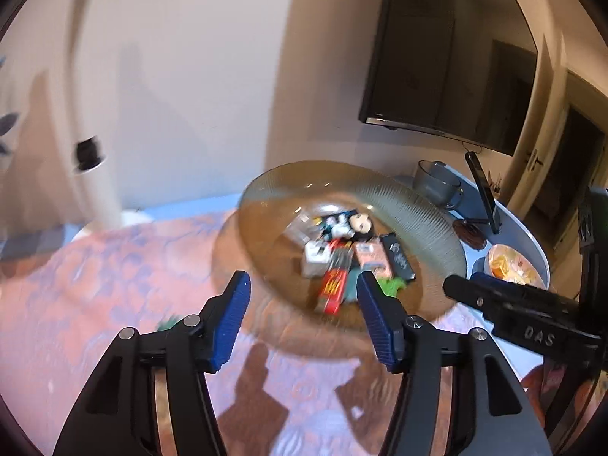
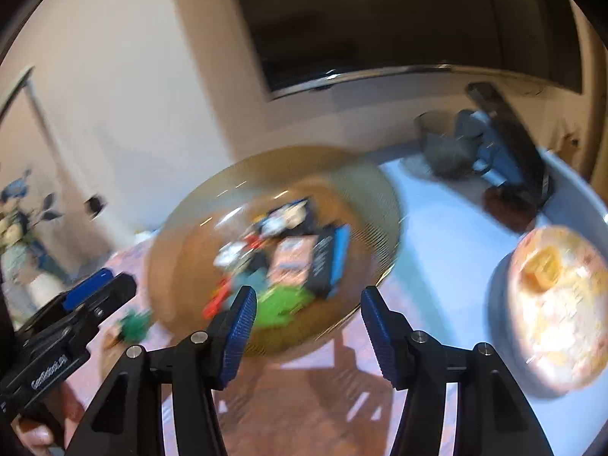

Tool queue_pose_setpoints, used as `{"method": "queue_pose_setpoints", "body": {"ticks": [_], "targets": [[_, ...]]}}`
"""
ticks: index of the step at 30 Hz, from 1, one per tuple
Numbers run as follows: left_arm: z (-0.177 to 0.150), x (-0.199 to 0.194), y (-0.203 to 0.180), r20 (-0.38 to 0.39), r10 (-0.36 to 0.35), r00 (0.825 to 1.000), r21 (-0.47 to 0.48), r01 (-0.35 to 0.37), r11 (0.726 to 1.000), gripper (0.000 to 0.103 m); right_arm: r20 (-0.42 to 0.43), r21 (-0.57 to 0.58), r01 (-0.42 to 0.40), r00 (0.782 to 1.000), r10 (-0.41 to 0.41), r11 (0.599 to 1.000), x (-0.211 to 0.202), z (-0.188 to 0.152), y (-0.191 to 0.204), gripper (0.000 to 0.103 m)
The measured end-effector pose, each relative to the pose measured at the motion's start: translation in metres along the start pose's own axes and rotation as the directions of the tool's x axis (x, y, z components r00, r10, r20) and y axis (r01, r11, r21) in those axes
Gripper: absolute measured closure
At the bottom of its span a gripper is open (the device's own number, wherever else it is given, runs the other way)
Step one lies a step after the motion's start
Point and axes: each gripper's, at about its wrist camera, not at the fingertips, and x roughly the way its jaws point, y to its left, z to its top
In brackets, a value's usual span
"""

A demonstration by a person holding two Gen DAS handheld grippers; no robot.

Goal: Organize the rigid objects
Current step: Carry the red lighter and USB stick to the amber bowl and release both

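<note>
Left gripper: The left gripper (image 1: 304, 317) hangs over the table (image 1: 95, 266), at the near edge of the glass bowl (image 1: 418, 205). Its blue fingers (image 1: 231, 315) stand apart and nothing is between them.

Right gripper: The right gripper (image 2: 307, 332) is also at the bowl's near edge. Its fingers (image 2: 239, 334) are apart too, and they hold nothing.

Where the small things are: A heap of little hard things lies in the middle of the bowl. I can see a red box (image 1: 334, 285), a pink pack (image 1: 370, 256), a black pack (image 1: 399, 258), a white cube (image 1: 315, 258) and something bright green (image 2: 281, 304). The pictures are blurry, so I cannot name them better.

One left out: A small dark green thing (image 2: 133, 326) lies on the table just beside the bowl, on its left side.

Why it looks this way: I think the bowl is where the small things go. Both grippers are empty and pointed at it, so they look ready to pick or sort.

Other things around: A grey mug (image 1: 437, 186) and a dark phone on a stand (image 1: 484, 193) are by the far right edge of the table. A round lidded tub (image 2: 554, 311) sits at the right edge. A dark screen (image 1: 448, 57) hangs on the wall.

What is in the way: The bowl's high rim stands between the fingers and the heap. The two grippers are near each other and could bump.
</note>
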Motion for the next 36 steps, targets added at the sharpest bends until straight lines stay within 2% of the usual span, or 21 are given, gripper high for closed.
{"method": "queue_pose_setpoints", "body": {"ticks": [3,6,7,11,13,16,19,21,26,36], "targets": [[-0.021,-0.027,0.015,0.004,0.041,0.999,-0.010,-0.041,0.999,0.046,-0.021,-0.068,-0.058,0.998,0.057,0.996,-0.009,-0.020,0.032,0.045],[-0.050,-0.055,0.041,0.013,0.082,0.997,-0.090,-0.080,0.993,0.030,-0.045,-0.152,-0.104,0.994,0.099,0.983,-0.009,-0.043,0.065,0.043],[-0.062,-0.065,0.052,0.020,0.108,0.994,-0.119,-0.105,0.987,0.030,-0.060,-0.188,-0.115,0.993,0.106,0.975,-0.006,-0.052,0.077,0.043],[-0.096,-0.078,0.086,-0.048,0.193,0.980,-0.147,-0.198,0.969,0.030,-0.117,-0.287,-0.121,0.989,0.090,0.950,0.010,-0.081,0.106,0.043],[-0.110,-0.078,0.098,-0.075,0.253,0.965,-0.129,-0.261,0.957,0.030,-0.126,-0.328,-0.100,0.990,0.061,0.939,0.020,-0.097,0.115,0.043],[-0.124,-0.072,0.113,-0.108,0.277,0.955,-0.139,-0.290,0.947,0.030,-0.149,-0.333,-0.091,0.988,0.042,0.938,0.032,-0.108,0.116,0.043],[-0.132,-0.061,0.124,-0.157,0.250,0.955,-0.166,-0.275,0.947,0.030,-0.195,-0.321,-0.100,0.980,0.038,0.942,0.045,-0.112,0.109,0.043],[-0.132,-0.059,0.125,-0.156,0.235,0.960,-0.174,-0.261,0.950,0.030,-0.204,-0.319,-0.120,0.977,0.055,0.940,0.047,-0.110,0.108,0.042],[-0.132,-0.053,0.125,-0.185,0.220,0.958,-0.169,-0.251,0.953,0.030,-0.214,-0.334,-0.121,0.976,0.050,0.935,0.053,-0.111,0.110,0.027],[-0.132,-0.051,0.121,-0.199,0.231,0.952,-0.146,-0.261,0.954,0.030,-0.220,-0.342,-0.151,0.973,0.078,0.927,0.050,-0.113,0.110,0.025]]}}
